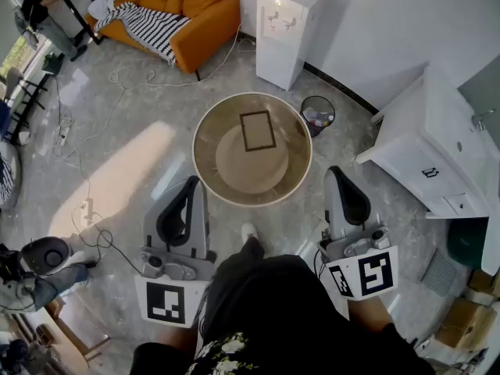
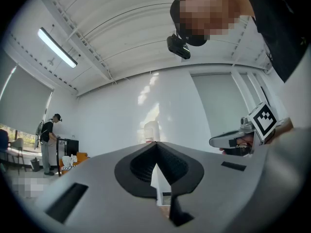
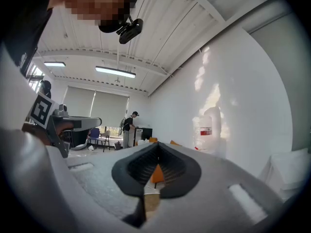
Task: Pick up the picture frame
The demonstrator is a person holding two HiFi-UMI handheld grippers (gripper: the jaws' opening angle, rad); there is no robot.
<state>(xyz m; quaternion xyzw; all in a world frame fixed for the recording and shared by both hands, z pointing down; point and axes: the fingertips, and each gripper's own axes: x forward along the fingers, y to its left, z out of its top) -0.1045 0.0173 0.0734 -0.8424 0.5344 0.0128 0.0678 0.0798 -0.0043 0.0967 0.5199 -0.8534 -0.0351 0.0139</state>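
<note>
While standing at six o'clock of the round table (image 1: 293,143), holds the left gripper (image 1: 194,181) at the table's seven o'clock and the right gripper (image 1: 334,170) at its four o'clock, both aimed toward twelve and clear of the rim. Seen along the left tool: jaws pressed together, ridged pads meeting in one line, nothing caught between. Same on the right: closed tip to tip, empty.

Lying on the tabletop, a little toward twelve o'clock of its centre: picture frame (image 1: 256,130), a dark-edged rectangle with a pale middle, well apart from both tools.

Beyond the table at twelve to one o'clock, white water dispenser (image 1: 285,30) against the wall. At eleven o'clock, orange sofa (image 1: 187,14) with a striped blanket (image 1: 148,23) draped over it. Just off the table's two o'clock, small black waste bin (image 1: 317,116) with scraps inside. At three o'clock, white cabinet (image 1: 426,158). Trailing over the grey floor toward nine o'clock, cables (image 1: 86,209). At six o'clock, dark trousers (image 1: 262,295) and one pale shoe (image 1: 249,231) near the table's edge.

Far off in both gripper views, another person (image 3: 128,130) standing by a dark unit
</note>
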